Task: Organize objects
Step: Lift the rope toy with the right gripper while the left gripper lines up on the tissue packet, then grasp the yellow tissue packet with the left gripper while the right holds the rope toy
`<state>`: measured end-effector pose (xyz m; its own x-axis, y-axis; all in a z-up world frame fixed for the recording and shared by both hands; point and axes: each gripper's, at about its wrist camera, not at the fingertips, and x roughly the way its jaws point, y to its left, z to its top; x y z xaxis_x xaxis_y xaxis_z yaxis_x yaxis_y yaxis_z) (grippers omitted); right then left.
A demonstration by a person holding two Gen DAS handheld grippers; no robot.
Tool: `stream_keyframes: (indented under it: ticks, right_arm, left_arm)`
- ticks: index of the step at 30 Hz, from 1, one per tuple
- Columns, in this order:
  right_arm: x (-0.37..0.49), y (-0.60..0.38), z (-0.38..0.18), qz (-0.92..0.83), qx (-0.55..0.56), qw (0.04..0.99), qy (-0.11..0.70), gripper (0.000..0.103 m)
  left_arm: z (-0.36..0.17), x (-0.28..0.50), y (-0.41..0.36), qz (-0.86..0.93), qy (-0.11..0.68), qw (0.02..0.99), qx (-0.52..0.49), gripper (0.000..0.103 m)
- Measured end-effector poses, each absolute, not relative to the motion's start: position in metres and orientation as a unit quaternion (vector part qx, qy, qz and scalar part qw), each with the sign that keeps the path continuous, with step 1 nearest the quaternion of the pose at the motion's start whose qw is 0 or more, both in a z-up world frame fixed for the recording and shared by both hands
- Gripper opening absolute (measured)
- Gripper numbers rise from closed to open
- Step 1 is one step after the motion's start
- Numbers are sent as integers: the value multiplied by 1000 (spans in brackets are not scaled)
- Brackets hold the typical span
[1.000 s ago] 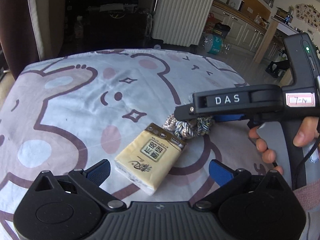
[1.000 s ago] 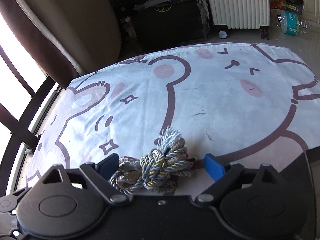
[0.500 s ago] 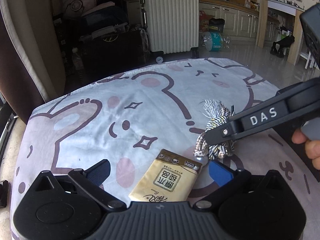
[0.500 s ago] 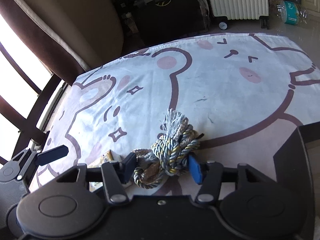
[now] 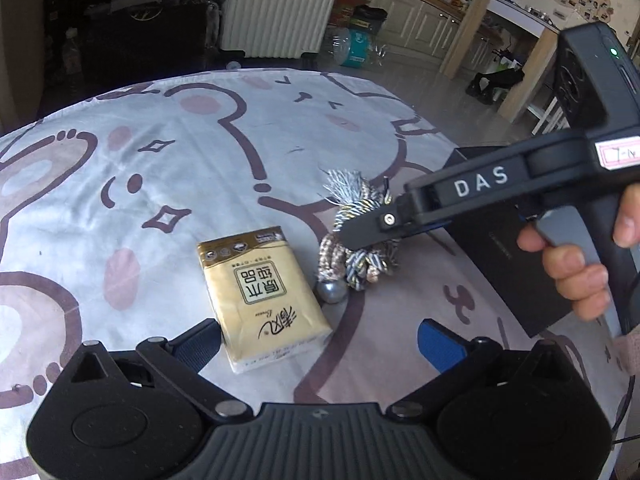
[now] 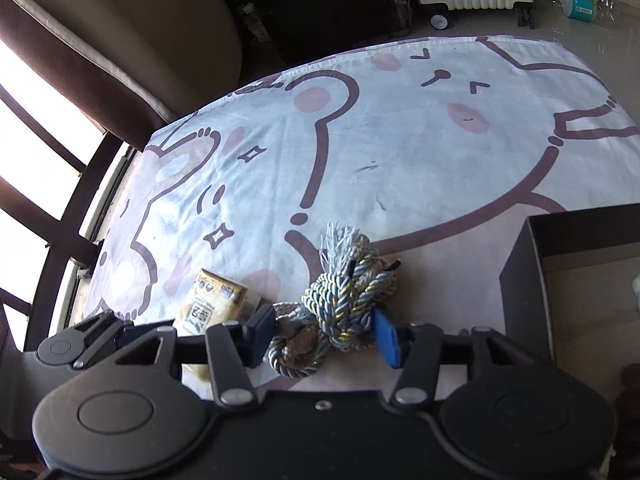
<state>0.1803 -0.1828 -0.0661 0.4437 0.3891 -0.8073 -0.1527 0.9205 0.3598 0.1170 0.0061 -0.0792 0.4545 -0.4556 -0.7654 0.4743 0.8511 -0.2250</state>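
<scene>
Since a second ago the right gripper point(image 6: 324, 336) has just closed, now pinching the blue-grey and gold knotted rope bundle point(image 6: 344, 300) above the bear-print white sheet point(image 6: 400, 152); the left gripper point(image 5: 320, 340) stands spread around the yellow tissue pack point(image 5: 260, 296).

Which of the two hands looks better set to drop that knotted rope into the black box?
The right. Its tongs have just closed on the rope bundle, and the black box sits right beside them. The left tongs are open, straddling the tissue pack.
</scene>
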Motion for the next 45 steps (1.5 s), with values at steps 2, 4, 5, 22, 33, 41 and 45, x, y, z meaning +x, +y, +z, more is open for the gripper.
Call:
stream_keyframes:
  ticks: [2, 4, 5, 22, 33, 41, 45]
  right_arm:
    - [180, -183, -66, 162, 117, 842, 502, 55]
    - [181, -183, -66, 164, 117, 840, 504, 57]
    - [182, -183, -65, 165, 116, 839, 505, 58]
    - [176, -151, -69, 232, -68, 849, 470, 79]
    - [170, -155, -61, 247, -53, 849, 464, 49]
    - [162, -167, -52, 254, -42, 849, 462, 47]
    - [153, -172, -55, 268, -60, 838, 471, 47]
  left_arm:
    - [-79, 116, 1, -248, 443, 862, 23, 103]
    - [-79, 119, 1, -224, 443, 867, 25, 101]
    - [-78, 120, 3, -220, 442, 869, 20, 101]
    - [-64, 129, 53, -137, 448, 879, -88, 87]
    - [-65, 143, 35, -96, 478, 861, -145, 83]
    - [-70, 154, 12, -68, 503, 851, -132, 76]
    - [-73, 155, -2, -56, 509, 853, -99, 75]
